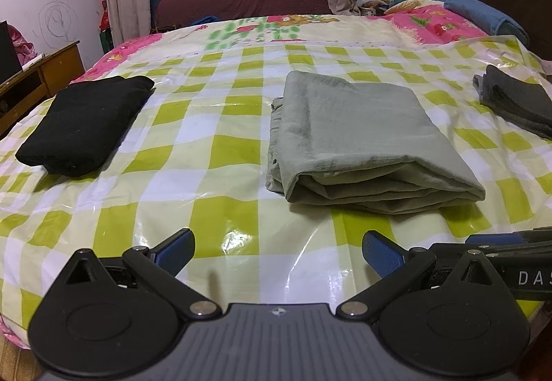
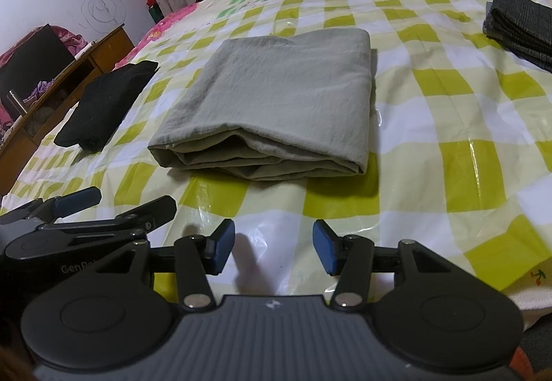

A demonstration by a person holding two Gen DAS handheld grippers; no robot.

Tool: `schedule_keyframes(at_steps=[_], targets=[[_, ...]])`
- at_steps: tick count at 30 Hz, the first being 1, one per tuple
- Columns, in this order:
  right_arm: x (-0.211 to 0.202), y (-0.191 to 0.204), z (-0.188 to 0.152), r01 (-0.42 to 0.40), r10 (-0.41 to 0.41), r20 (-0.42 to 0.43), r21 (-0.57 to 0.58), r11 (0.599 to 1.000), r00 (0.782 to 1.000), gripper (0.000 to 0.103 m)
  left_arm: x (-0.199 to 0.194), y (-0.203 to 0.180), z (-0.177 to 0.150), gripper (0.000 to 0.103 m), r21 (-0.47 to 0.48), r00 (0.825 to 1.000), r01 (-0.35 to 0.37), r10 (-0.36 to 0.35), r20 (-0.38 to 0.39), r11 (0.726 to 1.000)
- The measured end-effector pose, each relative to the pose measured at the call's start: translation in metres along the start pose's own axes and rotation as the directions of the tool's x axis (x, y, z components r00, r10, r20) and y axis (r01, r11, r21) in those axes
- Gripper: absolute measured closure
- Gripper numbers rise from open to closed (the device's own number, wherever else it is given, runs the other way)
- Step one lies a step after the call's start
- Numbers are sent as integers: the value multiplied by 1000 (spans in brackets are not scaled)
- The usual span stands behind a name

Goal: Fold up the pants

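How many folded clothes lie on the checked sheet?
3. Black one at the left, grey-green pants in the middle, dark grey one at the right edge, partly cut off; more may lie outside the view.

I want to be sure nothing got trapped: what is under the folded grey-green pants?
The grey-green pants lie flat on the checked plastic sheet, which shows all around them. Only their own folded layers show at the near edge; whatever lies beneath the middle is covered.

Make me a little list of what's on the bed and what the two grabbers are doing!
surface: checked cover on a bed
middle: green pants, folded
left side: black pile, folded
right side: grey pile, folded
left gripper: open, empty, short of the green pants
right gripper: open, empty, short of the green pants
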State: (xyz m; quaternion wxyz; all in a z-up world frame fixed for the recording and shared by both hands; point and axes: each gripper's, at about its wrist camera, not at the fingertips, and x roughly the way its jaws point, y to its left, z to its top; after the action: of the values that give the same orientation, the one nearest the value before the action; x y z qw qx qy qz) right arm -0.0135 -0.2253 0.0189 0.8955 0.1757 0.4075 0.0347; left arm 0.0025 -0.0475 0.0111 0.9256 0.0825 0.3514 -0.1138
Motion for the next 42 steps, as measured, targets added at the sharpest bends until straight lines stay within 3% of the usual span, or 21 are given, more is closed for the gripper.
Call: schedule_keyframes(at_steps=[42], targets=[[0, 1, 0, 7, -7, 1, -22, 1000, 1000, 51, -1, 4, 2, 0, 12, 1000, -16, 16, 4, 1000]])
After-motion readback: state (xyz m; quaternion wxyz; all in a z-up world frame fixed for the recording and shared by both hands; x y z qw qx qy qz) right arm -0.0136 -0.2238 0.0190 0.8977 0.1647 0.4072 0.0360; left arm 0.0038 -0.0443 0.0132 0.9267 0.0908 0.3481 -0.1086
